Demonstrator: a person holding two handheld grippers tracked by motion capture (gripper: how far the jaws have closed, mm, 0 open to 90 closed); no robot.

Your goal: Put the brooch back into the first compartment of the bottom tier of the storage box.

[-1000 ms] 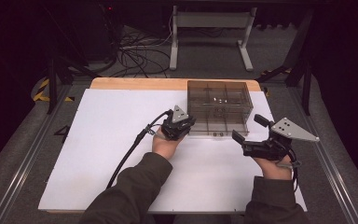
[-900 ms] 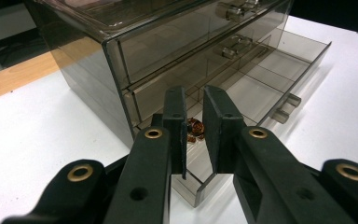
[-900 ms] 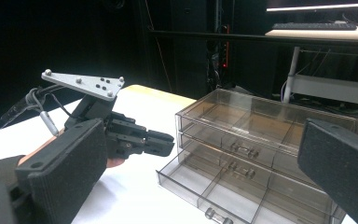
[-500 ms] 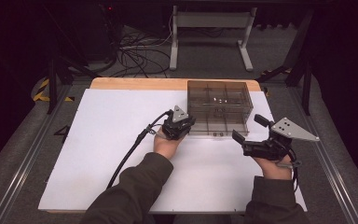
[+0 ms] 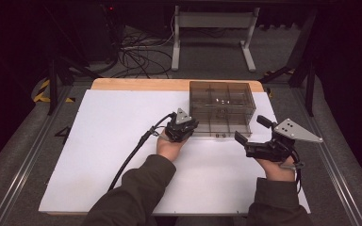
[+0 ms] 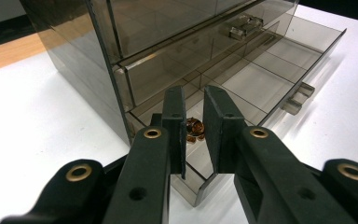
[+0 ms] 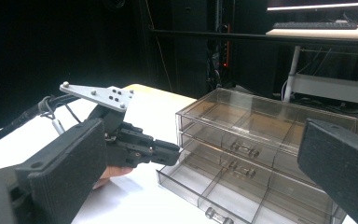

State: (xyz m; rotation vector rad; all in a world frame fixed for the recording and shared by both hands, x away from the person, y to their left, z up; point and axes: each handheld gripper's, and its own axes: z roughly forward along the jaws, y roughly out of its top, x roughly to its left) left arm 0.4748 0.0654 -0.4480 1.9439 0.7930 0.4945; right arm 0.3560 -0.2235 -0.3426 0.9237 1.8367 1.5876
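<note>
Left jaws: the left gripper (image 6: pixel 194 93) has its jaws drawn close, with a narrow slit between the pads.
Between the jaws: a small brown piece (image 6: pixel 194 127) shows through the slit. Whether the pads press on it cannot be told.
Place of the piece: in the end compartment of the open bottom drawer (image 6: pixel 279 60), nearest the left hand.
Drawer unit: the clear smoked organiser (image 5: pixel 221 96) stands at the far right of the white sheet (image 5: pixel 113 141). Its upper drawers are pushed in.
Right jaws: the right gripper (image 5: pixel 250 128) is spread wide and holds nothing. It hangs just off the drawer's right front corner.
Change: almost none. Both hands and the slit match the high view of a second ago.
Meaning: probably a pause at the compartment, either taking up the piece or leaving it there.
</note>
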